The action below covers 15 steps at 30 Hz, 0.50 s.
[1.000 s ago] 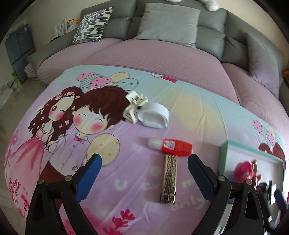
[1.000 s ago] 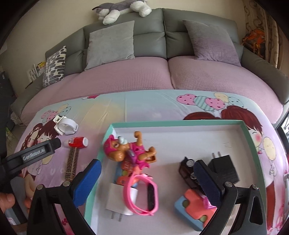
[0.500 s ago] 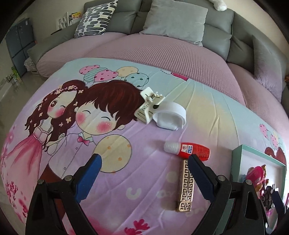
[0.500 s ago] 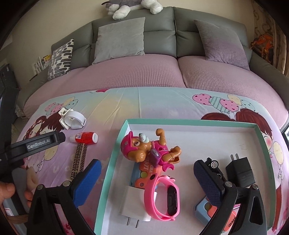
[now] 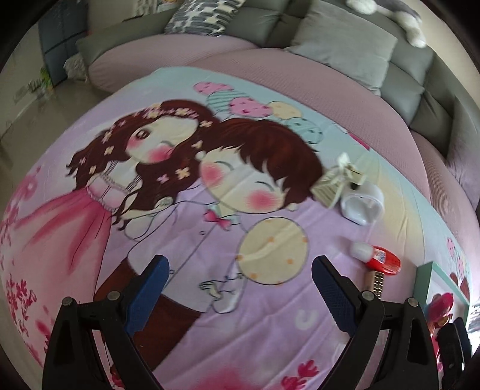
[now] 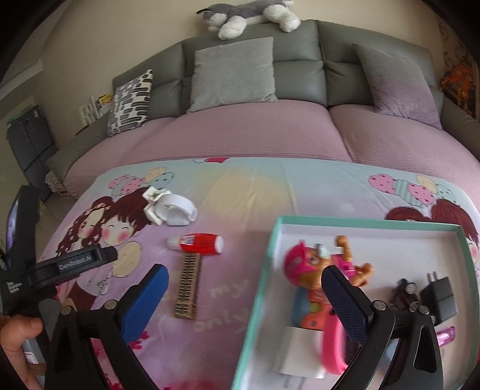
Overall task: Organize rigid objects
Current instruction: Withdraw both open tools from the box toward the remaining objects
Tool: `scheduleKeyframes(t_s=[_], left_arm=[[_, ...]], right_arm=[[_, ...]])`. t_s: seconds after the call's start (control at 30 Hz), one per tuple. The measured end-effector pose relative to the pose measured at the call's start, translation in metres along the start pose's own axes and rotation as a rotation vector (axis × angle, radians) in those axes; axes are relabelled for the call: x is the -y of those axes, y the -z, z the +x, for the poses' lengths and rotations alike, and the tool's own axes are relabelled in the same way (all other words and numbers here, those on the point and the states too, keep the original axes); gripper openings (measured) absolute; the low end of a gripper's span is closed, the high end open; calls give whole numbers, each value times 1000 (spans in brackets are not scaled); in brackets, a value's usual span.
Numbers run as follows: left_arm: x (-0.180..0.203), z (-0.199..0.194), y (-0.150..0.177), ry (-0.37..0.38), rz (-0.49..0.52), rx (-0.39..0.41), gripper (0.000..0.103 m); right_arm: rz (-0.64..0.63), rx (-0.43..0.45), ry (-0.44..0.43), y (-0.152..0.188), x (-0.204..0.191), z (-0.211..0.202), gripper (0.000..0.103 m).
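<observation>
On the cartoon-print cloth lie a red bottle with a white cap (image 6: pixel 200 243) (image 5: pixel 378 255), a gold patterned bar (image 6: pixel 187 284) (image 5: pixel 377 280), and a cream hair claw (image 6: pixel 153 203) (image 5: pixel 339 180) touching a white round holder (image 6: pixel 177 211) (image 5: pixel 362 206). A teal-rimmed tray (image 6: pixel 257 292) (image 5: pixel 420 283) holds a pink dog toy (image 6: pixel 306 264), a white charger, a pink band and a black plug (image 6: pixel 439 292). My left gripper (image 5: pixel 238 288) is open and empty over the cloth, left of the loose items. My right gripper (image 6: pixel 244 295) is open and empty, straddling the tray's left rim.
A grey sofa with a pink cover and several cushions (image 6: pixel 234 72) stands behind the table. A plush dog (image 6: pixel 249 12) lies on the sofa back. A dark cabinet (image 6: pixel 28 144) stands at the left. The left gripper's body (image 6: pixel 60 267) shows at the right view's left edge.
My left gripper has swung left, so the bottle, bar and holder now sit at its right edge. My right gripper has shifted left toward the tray's left rim. Both stay open.
</observation>
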<state>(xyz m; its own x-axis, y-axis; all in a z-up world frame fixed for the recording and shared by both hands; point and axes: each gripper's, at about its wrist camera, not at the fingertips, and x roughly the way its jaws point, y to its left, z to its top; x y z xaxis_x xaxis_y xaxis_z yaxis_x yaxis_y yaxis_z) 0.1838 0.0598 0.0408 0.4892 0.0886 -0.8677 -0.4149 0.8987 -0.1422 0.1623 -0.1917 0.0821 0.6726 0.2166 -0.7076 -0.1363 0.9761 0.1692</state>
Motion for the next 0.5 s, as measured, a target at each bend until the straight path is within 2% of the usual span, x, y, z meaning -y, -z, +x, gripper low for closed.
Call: scheduleKeyframes(t_s=[0.23, 0.3, 0.43, 0.5], left_arm=[[-8, 3, -2, 17, -9, -3, 96], [-12, 3, -2, 6, -17, -5, 96], [-25, 8, -4, -21, -51, -17, 96], [-27, 10, -4, -12, -63, -23, 96]], right_arm=[[-73, -34, -17, -4, -36, 24, 90], [-82, -60, -13, -1, -43, 35, 84], [-96, -103, -18, 7, -50, 50, 80], [-112, -118, -10, 10, -54, 56, 72]])
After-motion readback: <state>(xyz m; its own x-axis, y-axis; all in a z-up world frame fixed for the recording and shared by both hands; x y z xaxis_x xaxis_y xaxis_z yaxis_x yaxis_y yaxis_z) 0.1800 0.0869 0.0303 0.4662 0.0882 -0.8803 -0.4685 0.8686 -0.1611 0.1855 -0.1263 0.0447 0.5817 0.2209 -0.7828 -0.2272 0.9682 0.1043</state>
